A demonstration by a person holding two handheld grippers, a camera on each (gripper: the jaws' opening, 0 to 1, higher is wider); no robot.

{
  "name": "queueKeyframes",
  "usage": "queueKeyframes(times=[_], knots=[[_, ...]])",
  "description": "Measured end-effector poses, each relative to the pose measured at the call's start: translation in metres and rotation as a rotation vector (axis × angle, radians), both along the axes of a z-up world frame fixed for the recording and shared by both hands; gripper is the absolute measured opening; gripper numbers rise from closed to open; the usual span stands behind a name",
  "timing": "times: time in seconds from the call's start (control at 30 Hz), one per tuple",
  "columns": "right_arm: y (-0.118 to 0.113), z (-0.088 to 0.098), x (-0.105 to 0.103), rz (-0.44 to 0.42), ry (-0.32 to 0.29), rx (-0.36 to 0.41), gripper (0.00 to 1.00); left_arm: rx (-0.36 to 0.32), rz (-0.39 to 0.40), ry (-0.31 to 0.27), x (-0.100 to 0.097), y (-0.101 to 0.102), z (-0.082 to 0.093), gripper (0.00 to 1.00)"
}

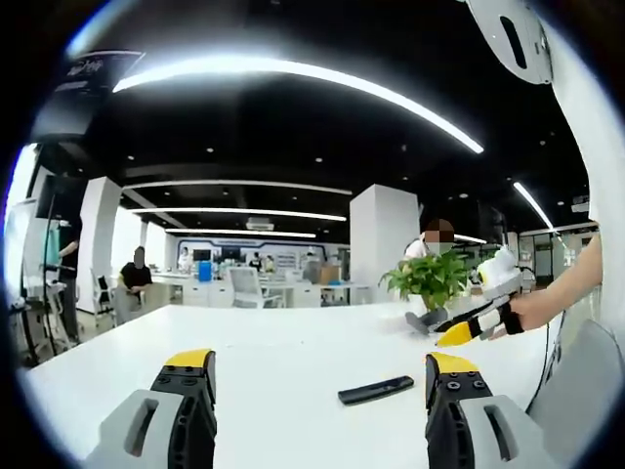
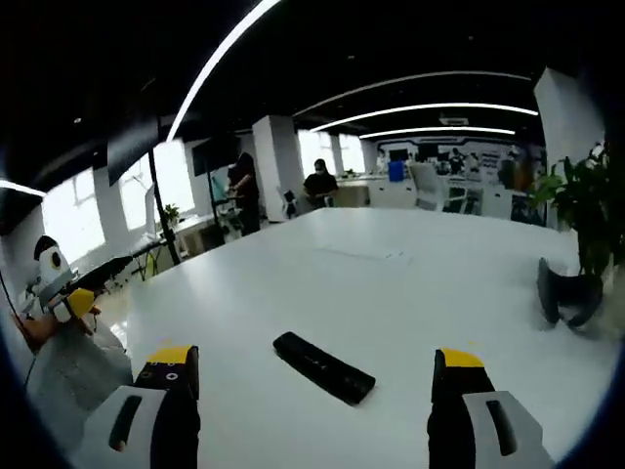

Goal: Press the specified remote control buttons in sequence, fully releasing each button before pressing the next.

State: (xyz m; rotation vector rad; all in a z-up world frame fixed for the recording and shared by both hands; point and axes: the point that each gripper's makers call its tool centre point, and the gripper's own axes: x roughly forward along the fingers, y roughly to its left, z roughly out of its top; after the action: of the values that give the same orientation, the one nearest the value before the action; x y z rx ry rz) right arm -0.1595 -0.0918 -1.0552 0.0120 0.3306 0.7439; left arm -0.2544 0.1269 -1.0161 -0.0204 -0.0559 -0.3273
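A black remote control [image 1: 376,390] lies flat on a white tabletop [image 1: 293,342] in an open office. In the left gripper view, the left gripper [image 1: 320,376] hangs above the tabletop with its yellow-tipped jaws wide apart, the remote just ahead of its right jaw. The right gripper [image 2: 311,369] is likewise spread wide, the remote [image 2: 323,367] between its jaws, untouched. A potted plant [image 1: 432,278] stands near the tabletop's far edge.

I see wide bare table [image 2: 293,283] all around the remote [image 2: 323,367], so I can come in from any side. Only the potted plant [image 2: 586,220] stands off near the far edge.
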Motion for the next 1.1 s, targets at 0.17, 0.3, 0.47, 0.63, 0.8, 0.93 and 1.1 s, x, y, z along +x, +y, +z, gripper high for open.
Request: queueKeyframes(times=[0.17,0.3,0.47,0.63,0.8,0.93,1.1], knots=[[-0.009,0.018,-0.026,-0.025,-0.084,0.018,0.99,-0.055,0.037,0.024,0.001,0.011,-0.003,0.86],[-0.016,0.029,-0.042,-0.056,-0.14,0.041,0.99,-0.054,0.038,0.012,0.0,0.012,-0.001,0.87],[-0.032,0.052,-0.062,-0.161,-0.232,0.086,0.99,-0.054,0.031,0.028,0.0,0.012,-0.004,0.87],[-0.046,0.06,-0.073,-0.233,-0.314,0.02,0.99,-0.05,0.024,0.032,0.0,0.01,-0.005,0.86],[-0.057,0.058,-0.07,-0.259,-0.376,-0.079,0.99,-0.036,0.004,0.058,0.001,0.005,-0.01,0.86],[-0.066,0.066,-0.072,-0.268,-0.477,-0.119,0.99,-0.026,-0.003,0.083,0.001,0.003,-0.015,0.86],[-0.072,0.032,-0.066,-0.272,-0.328,-0.14,0.99,0.014,0.008,0.066,0.0,0.005,-0.013,0.85]])
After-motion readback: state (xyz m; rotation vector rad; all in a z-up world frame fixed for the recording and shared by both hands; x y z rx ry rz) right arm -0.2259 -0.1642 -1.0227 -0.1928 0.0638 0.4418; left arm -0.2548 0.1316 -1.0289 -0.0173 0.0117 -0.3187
